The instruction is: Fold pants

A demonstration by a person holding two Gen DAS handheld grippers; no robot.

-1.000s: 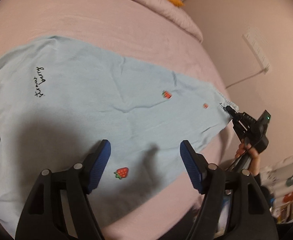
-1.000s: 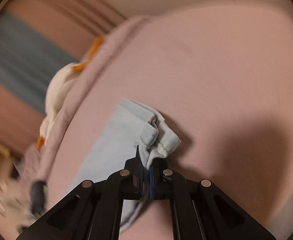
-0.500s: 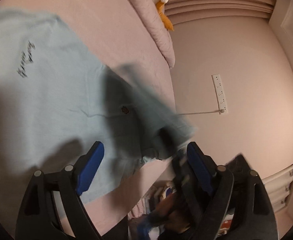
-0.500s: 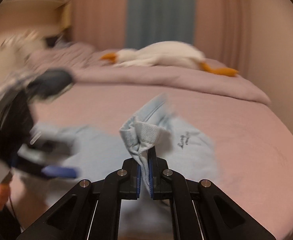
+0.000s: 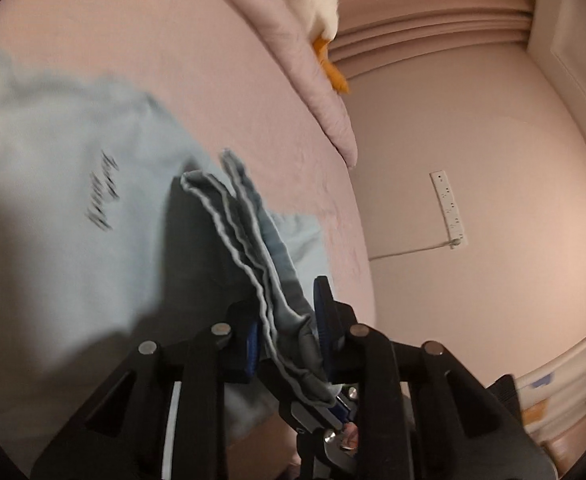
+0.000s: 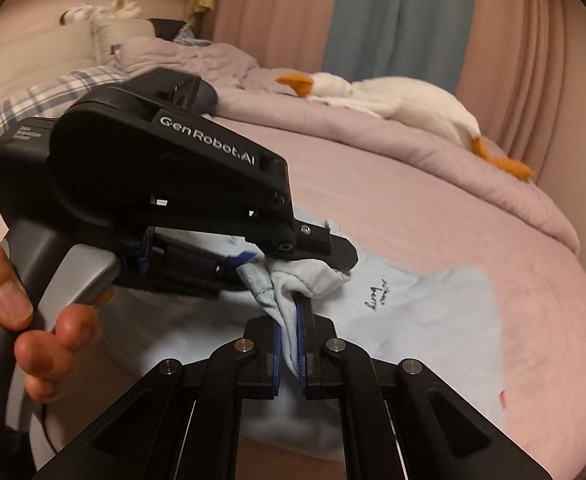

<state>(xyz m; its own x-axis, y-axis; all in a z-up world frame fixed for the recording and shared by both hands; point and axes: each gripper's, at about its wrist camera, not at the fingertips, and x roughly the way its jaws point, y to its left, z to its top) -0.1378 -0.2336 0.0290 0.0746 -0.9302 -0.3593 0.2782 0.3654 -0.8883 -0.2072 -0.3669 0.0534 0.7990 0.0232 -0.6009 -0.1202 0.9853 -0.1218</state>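
A: Right, left to right. Status on the left gripper (image 5: 289,336)?

B: Clamped on the pants (image 5: 53,216). Bunched hem edges run from between its blue pads up toward 11 o'clock in the left wrist view. Rest of the light blue fabric lies flat on the pink bed (image 5: 197,52), filling 9 to 10 o'clock. Black script print visible, blurred.

A: Right side?

B: Right gripper (image 6: 289,344) pinched tight on the same pants (image 6: 433,320), hem wad sticking up at 12 o'clock of its tips. The left gripper (image 6: 335,254) comes in from 9 o'clock, its tip touching that same wad. Person's left hand (image 6: 17,304) on the grey handle at 8 o'clock.

A: Where's the bulk of the garment?

B: Spread on the bed (image 6: 413,184), toward 3 o'clock of the right gripper's tips.

A: Anything else?

B: Goose plush (image 6: 393,100) on the purple duvet (image 6: 373,140) at 1 o'clock. Power strip (image 5: 448,210) on the wall at 3 o'clock in the left view.
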